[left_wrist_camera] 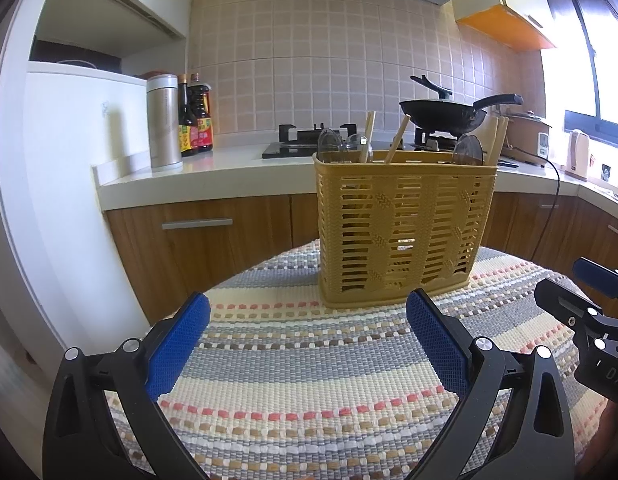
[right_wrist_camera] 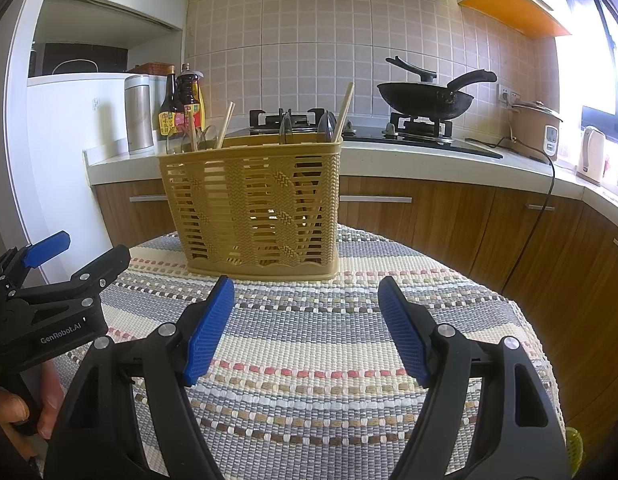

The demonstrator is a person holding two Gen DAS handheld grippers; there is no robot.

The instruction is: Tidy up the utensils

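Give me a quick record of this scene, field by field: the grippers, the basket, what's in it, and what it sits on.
left gripper: open, empty, above the mat
right gripper: open, empty, above the mat
utensil basket: yellow slatted plastic, upright on the mat
contents: wooden chopsticks and clear spoons, standing upright
surface: striped woven mat, no loose utensils visible on it
background: black wok on gas stove
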